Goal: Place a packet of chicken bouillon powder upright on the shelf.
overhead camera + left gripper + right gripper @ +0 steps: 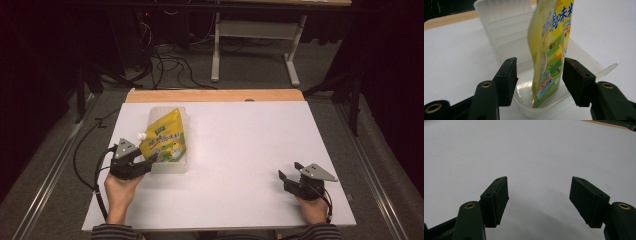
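A glossy yellow-and-green spouted pouch of soft, crinkled film lies in a shallow, translucent plastic tray with rounded corners, on the left part of the smooth white desk. Its white screw cap juts over the tray's left rim. The left gripper sits at the tray's near end; in the left gripper view its matte black, blocky jaws stand apart on either side of the pouch's lower edge, with gaps on both sides, so nothing is gripped. The right gripper rests near the desk's right front, its jaws spread wide over bare surface, holding nothing.
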